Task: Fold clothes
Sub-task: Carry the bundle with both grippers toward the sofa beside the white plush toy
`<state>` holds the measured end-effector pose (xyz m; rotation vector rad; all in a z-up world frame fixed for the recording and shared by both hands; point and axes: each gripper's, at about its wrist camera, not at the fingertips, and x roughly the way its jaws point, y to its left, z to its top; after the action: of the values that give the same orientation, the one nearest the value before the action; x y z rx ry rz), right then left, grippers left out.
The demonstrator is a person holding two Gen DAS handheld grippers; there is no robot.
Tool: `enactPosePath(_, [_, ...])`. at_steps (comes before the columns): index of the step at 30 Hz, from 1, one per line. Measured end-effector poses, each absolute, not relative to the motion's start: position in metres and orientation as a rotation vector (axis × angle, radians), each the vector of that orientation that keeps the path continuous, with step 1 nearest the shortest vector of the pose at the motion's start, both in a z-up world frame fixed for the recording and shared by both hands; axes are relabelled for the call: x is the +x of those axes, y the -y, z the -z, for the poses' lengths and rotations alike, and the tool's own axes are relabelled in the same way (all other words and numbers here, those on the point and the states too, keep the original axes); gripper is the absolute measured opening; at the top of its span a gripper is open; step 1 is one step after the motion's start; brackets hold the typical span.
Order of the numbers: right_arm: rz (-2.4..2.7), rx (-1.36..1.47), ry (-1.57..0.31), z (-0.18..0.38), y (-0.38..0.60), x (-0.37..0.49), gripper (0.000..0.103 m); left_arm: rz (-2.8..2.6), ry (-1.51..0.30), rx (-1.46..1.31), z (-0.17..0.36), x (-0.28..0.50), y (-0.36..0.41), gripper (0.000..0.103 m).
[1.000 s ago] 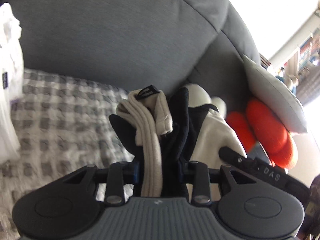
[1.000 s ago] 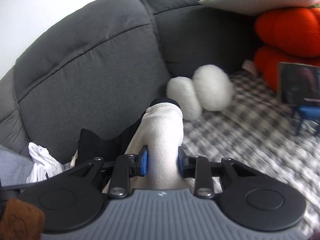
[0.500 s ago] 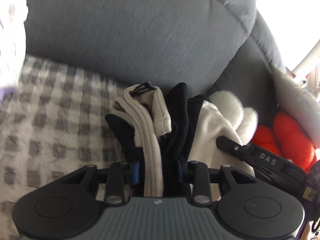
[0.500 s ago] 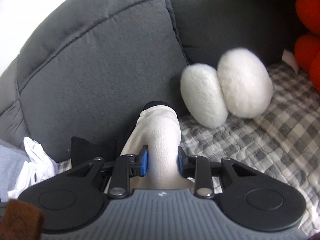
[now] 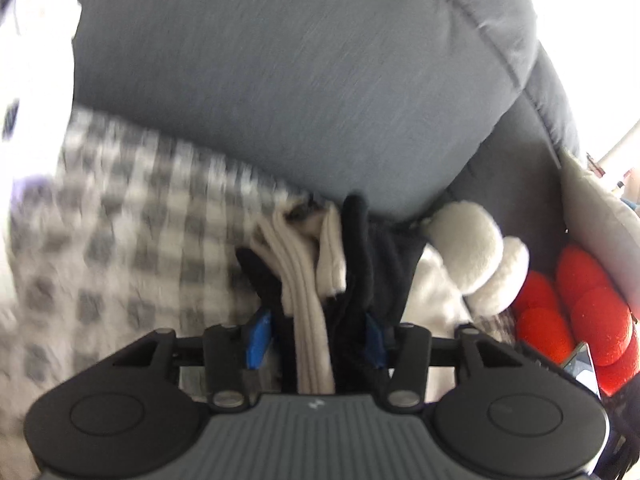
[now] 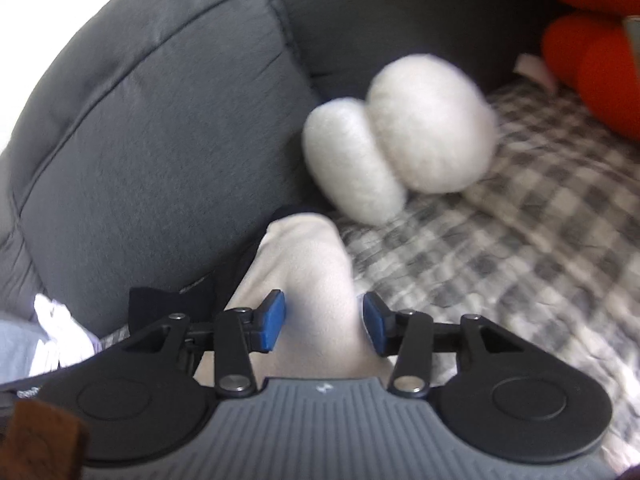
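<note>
Mid-fold, by the look of it: cream-and-black fleece garment (image 5: 308, 280) held up over the grey-and-white checked sofa cover (image 5: 120, 240), near the grey back cushion (image 6: 160, 120). Left gripper (image 5: 316, 332) clamped on a bunched cream ribbed edge with black fabric; right gripper (image 6: 320, 320) narrowed onto a smooth cream fold (image 6: 308, 280). Next, probably: lowering flat and keeping edges aligned. Soft, thick, two-toned, crumpled.

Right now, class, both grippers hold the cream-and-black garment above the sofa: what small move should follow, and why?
Probably lower it onto the checked blanket. The left gripper and right gripper each pinch the garment bunched, so it needs flat support before folding.
</note>
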<state>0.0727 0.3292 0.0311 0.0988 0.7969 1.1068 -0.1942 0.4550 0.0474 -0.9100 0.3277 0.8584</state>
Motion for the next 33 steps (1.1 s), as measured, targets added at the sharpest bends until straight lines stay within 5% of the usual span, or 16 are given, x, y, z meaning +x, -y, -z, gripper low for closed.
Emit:
enactPosePath(9, [-1.174,0.052,-0.674,-0.062,-0.313,0.048,0.047,-0.797,-0.272,-0.728,-0.079,-0.179,-0.453,0.055])
enactPosePath(25, [-1.141,-0.084,-0.781,-0.023,-0.318,0.044,0.012,-0.871,-0.493,-0.488,-0.038,-0.142,-0.458,0.046])
enactPosePath(29, [-1.134,-0.088,-0.760,-0.034,-0.316,0.037,0.013,-0.875,-0.491,-0.498,-0.044,-0.141,-0.458,0.045])
enactPosePath(33, [-1.160,-0.089,-0.712,-0.053,-0.309,0.028,0.026,-0.847,-0.424,-0.445,-0.066,-0.156,-0.433,0.043])
